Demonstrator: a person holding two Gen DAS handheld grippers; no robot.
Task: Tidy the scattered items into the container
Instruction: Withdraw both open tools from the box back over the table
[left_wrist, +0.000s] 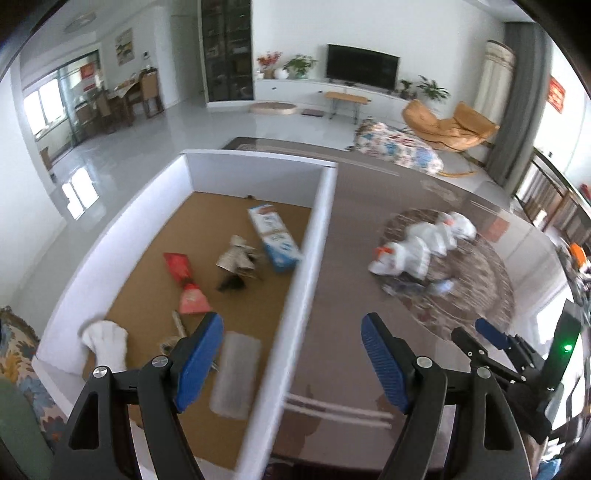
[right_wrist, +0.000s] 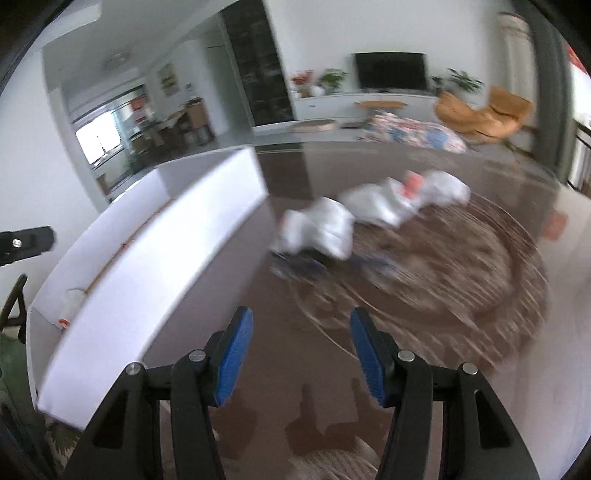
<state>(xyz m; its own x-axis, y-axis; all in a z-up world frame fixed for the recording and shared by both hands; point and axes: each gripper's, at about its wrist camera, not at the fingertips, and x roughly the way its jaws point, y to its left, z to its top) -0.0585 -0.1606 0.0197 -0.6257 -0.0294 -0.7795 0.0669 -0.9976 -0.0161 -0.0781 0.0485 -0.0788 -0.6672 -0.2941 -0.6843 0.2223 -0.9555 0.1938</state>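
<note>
Two grippers angled down over the table, both empty.
The left gripper (left_wrist: 291, 354) straddles the white container (left_wrist: 314, 236) wall, jaws apart; the right gripper (right_wrist: 301, 350), also parted, faces the white bags (right_wrist: 369, 210) on the round mat (right_wrist: 480, 266).

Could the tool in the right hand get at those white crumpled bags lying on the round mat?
Probably yes. The right tool is open and empty, pointing across bare table toward the white bags on the round mat. Nothing stands between; the white container sits off to its left.
</note>
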